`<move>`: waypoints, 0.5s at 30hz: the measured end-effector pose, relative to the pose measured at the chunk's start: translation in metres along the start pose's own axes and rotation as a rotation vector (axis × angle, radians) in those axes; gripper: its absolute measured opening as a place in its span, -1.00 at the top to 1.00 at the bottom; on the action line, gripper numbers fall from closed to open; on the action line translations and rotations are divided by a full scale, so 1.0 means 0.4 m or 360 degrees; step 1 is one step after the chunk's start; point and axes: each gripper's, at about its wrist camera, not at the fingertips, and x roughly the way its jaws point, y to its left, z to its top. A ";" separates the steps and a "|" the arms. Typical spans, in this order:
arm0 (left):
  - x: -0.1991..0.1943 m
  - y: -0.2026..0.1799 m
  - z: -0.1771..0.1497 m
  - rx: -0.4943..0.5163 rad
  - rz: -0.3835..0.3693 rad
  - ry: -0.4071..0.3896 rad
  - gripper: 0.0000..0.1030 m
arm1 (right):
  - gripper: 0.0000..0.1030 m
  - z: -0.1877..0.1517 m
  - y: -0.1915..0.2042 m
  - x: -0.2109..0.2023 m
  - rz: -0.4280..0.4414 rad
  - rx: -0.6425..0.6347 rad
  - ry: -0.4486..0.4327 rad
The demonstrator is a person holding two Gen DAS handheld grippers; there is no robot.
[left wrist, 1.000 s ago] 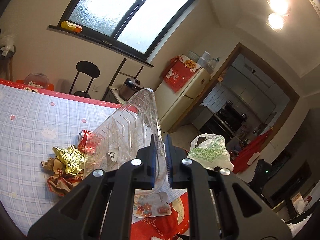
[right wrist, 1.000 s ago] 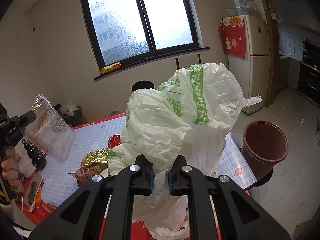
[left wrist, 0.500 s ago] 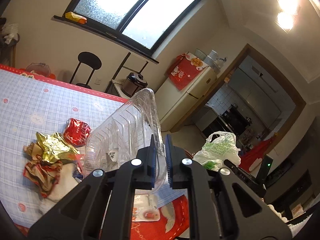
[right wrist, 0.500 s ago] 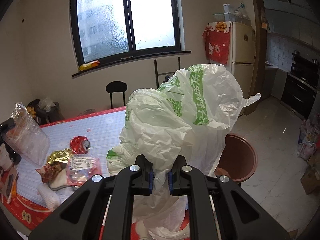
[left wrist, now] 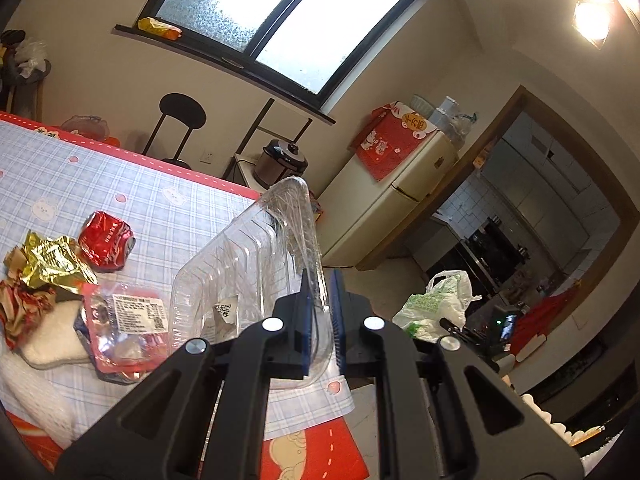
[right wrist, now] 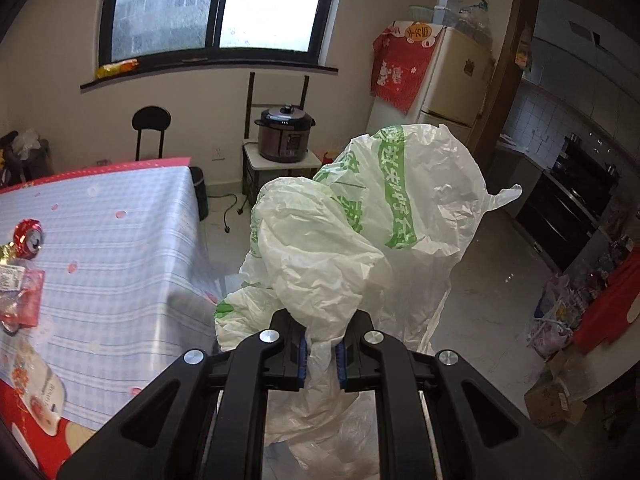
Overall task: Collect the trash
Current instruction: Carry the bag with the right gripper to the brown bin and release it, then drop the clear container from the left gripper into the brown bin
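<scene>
Both tongs clamped, table edge near

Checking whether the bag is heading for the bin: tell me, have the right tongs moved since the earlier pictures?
Yes. The right tongs, shut on the plastic bag, have swung rightward: the table slid left, and the cooker now shows.

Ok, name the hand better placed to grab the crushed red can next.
Neither is free: the left gripper is shut on the clear plastic tray, the right gripper on the plastic bag. Left sits nearer the crushed red can.
</scene>
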 end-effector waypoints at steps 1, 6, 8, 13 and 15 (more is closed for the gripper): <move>0.010 -0.012 -0.009 -0.0004 0.0016 -0.0001 0.76 | 0.77 -0.002 -0.009 0.029 -0.0015 -0.0026 0.0027; 0.041 -0.058 -0.040 -0.0020 0.0077 0.0023 0.76 | 0.23 -0.022 -0.035 0.165 -0.0013 -0.0056 0.0203; 0.049 -0.069 -0.048 -0.0023 0.0097 0.0038 0.76 | -0.29 -0.024 -0.044 0.187 0.0021 0.0001 0.0218; 0.071 -0.101 -0.055 0.0007 0.0104 0.0049 0.76 | -0.74 -0.018 -0.088 0.163 0.0104 0.0185 0.0109; 0.088 -0.114 -0.053 0.0021 0.0090 0.0067 0.76 | -0.90 -0.011 -0.110 0.133 0.0153 0.0282 0.0052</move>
